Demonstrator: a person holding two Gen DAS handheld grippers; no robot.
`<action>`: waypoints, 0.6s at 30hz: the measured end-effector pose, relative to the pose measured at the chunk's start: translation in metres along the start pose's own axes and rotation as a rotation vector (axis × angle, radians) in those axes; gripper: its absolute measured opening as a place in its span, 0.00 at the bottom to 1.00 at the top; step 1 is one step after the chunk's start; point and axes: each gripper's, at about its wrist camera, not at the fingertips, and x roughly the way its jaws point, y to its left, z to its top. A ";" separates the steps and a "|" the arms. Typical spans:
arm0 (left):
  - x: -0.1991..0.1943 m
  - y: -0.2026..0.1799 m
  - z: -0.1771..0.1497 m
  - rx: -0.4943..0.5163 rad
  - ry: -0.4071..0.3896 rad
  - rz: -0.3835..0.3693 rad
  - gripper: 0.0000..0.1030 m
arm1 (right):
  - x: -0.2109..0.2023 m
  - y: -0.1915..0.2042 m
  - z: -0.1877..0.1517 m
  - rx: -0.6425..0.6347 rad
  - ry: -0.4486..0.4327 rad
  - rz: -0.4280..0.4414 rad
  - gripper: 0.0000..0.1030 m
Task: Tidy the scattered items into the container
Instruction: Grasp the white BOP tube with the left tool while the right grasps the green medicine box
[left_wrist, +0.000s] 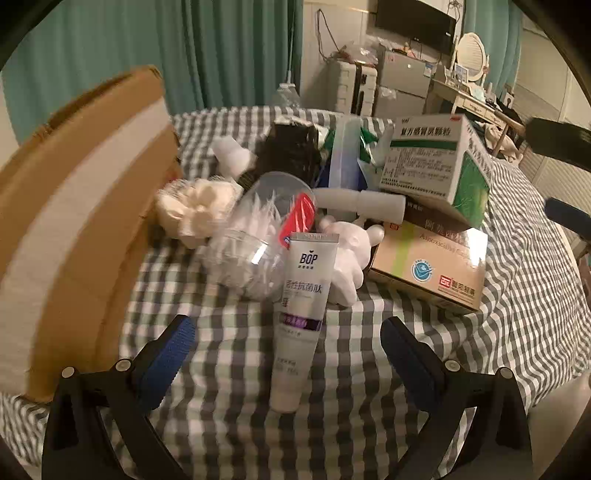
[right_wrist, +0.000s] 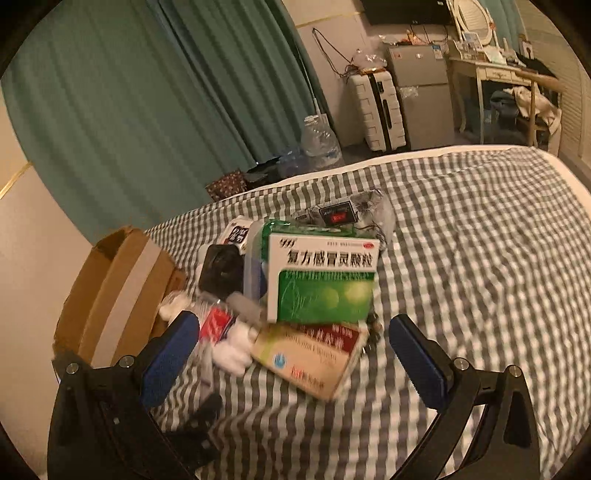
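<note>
White toothpaste tube (left_wrist: 299, 317) lies on the checked bedspread (left_wrist: 369, 369), long axis pointing between the wide-open left gripper (left_wrist: 288, 350); cardboard box (left_wrist: 74, 229) at left edge. Right gripper (right_wrist: 291, 354), also wide, empty, farther.

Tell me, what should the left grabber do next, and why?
Probably ease the left gripper forward and down around the white BOP tube. Its jaws are open and empty, the tube lies between them at the near edge of the pile, and the cardboard box waits open just to its left.
</note>
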 end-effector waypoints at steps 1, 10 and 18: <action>0.003 -0.001 0.000 0.006 0.002 -0.002 1.00 | 0.010 -0.002 0.003 0.006 0.008 -0.002 1.00; 0.041 0.015 -0.006 -0.067 0.121 -0.022 1.00 | 0.062 -0.016 0.020 0.019 0.058 0.010 1.00; 0.039 0.015 -0.012 -0.050 0.130 -0.010 1.00 | 0.096 -0.026 0.026 0.081 0.094 0.043 1.00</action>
